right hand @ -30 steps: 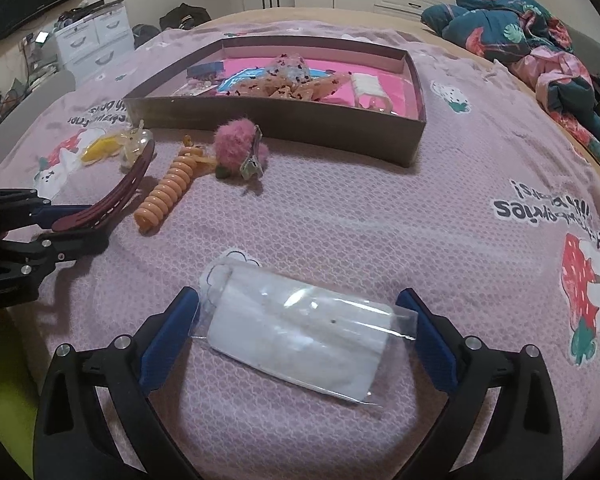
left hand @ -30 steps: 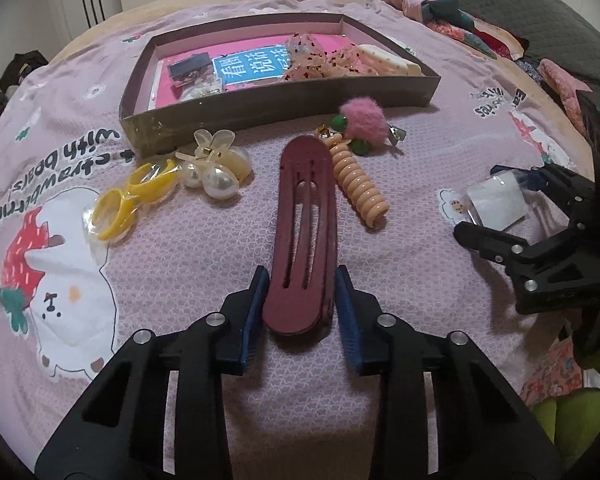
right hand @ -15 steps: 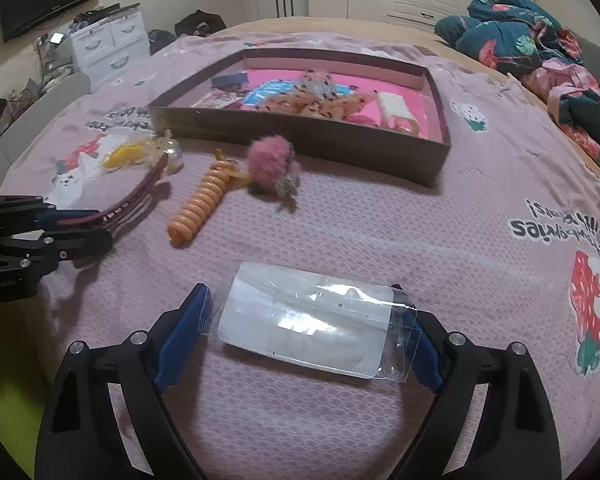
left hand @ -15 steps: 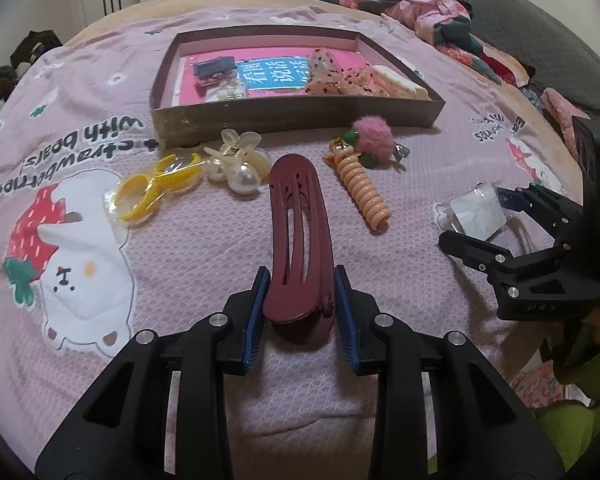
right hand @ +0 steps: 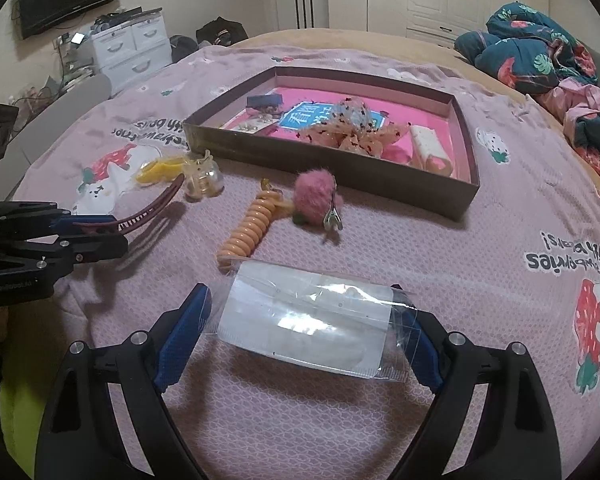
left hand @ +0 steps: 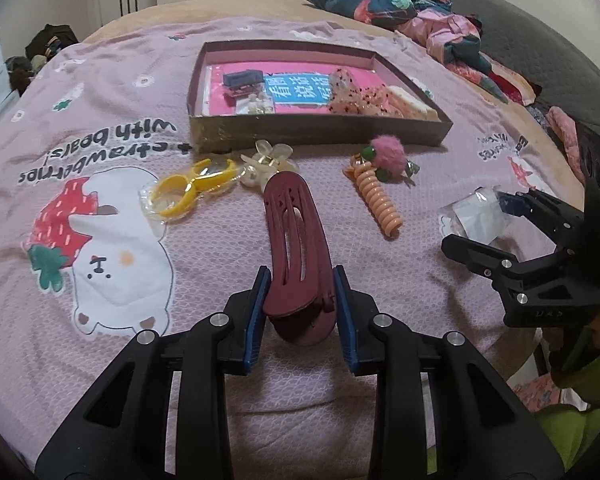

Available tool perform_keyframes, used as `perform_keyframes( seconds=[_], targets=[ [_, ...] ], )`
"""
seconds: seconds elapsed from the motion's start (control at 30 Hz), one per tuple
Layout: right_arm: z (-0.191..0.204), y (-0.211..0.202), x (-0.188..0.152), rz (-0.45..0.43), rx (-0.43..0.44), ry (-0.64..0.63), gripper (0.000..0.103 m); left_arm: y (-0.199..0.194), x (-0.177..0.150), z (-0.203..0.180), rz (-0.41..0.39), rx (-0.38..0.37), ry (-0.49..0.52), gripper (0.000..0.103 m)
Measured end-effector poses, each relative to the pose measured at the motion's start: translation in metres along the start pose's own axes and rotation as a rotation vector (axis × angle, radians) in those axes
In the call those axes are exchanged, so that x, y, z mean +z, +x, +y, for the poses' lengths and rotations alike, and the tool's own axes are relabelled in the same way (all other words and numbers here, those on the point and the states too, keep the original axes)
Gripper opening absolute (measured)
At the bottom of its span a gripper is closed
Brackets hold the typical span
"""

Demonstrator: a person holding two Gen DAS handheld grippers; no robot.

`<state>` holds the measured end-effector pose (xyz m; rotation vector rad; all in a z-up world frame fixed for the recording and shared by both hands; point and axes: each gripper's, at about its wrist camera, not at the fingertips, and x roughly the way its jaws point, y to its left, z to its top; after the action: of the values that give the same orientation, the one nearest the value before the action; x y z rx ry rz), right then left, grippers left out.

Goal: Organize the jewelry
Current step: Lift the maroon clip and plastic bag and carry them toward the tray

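We pinch the clip [left hand: 296,240] in our left gripper [left hand: 300,316] and the bag [right hand: 312,320] in our right gripper [right hand: 304,336], both lifted near the box [left hand: 316,136] for loading.

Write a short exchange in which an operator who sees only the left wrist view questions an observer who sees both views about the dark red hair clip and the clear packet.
Operator: The left gripper is clamped on the dark red hair clip. Is the clip's far end resting on the bedspread?
Observer: No. Side-on in the right wrist view, the whole clip is raised, with its shadow on the cloth beneath.
Operator: I see only one end of the clear packet. Does the right gripper have it?
Observer: Yes. Its jaws have just been closing, and the packet spans the gap, a blue pad pressing each end.
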<state>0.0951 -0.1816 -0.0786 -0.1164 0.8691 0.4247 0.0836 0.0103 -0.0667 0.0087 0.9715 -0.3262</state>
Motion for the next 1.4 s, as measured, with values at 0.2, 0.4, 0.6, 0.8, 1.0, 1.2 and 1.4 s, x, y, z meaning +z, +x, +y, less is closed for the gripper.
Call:
perform_keyframes(
  seconds=[0.2, 0.4, 0.6, 0.8, 1.0, 1.2, 1.4],
  targets=[
    [0.001, -0.01, 0.011, -0.024, 0.01, 0.002, 0.087, -0.014, 0.012, 0.002, -0.032, 0.009, 0.002, 0.023],
    [0.002, -0.015, 0.027, -0.046, 0.023, -0.001, 0.087, -0.02, 0.029, 0.005, -0.053, 0.017, 0.002, 0.023],
    [-0.004, -0.017, 0.044, -0.068, 0.022, 0.006, 0.087, -0.021, 0.051, 0.006, -0.069, 0.022, 0.001, 0.023],
    [-0.021, -0.016, 0.063, -0.086, 0.009, 0.029, 0.087, -0.014, 0.076, 0.004, -0.083, 0.02, 0.008, 0.023],
    [-0.041, -0.014, 0.078, -0.1, -0.019, 0.051, 0.087, -0.001, 0.104, -0.003, -0.094, 0.011, 0.019, 0.023],
    [-0.061, -0.007, 0.09, -0.098, -0.057, 0.06, 0.087, 0.018, 0.127, -0.008, -0.089, -0.005, 0.019, 0.023],
    [-0.078, -0.001, 0.099, -0.099, -0.087, 0.077, 0.087, 0.037, 0.141, -0.013, -0.077, -0.005, 0.031, 0.023]
  ],
)
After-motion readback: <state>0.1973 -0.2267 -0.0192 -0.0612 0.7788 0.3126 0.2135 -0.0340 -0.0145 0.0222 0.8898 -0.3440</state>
